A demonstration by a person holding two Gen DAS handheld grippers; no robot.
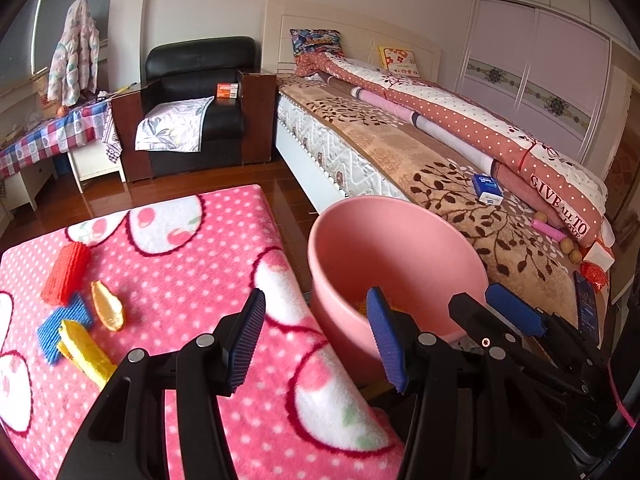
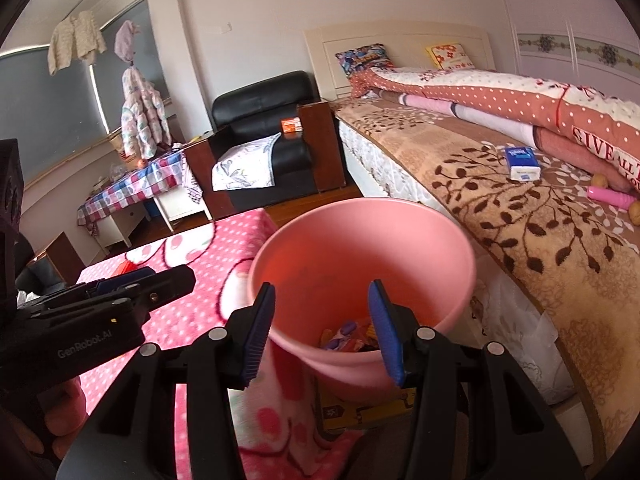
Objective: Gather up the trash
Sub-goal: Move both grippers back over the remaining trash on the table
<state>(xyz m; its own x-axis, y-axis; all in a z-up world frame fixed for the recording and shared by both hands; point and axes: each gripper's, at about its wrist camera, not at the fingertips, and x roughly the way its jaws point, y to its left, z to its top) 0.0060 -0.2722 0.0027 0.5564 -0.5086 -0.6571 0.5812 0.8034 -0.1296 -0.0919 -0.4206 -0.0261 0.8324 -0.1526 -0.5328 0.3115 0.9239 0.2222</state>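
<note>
Both grippers' fingers apart, empty; pink bin (image 2: 360, 248) holds wrappers.

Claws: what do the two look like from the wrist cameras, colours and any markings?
Both match. The left claw and right claw have black plastic linkage arms with round silver pivot pins and two flat fingers faced with ribbed blue pads. In the right wrist view the left claw's black body carries white "GenRobot.AI" lettering.
</note>
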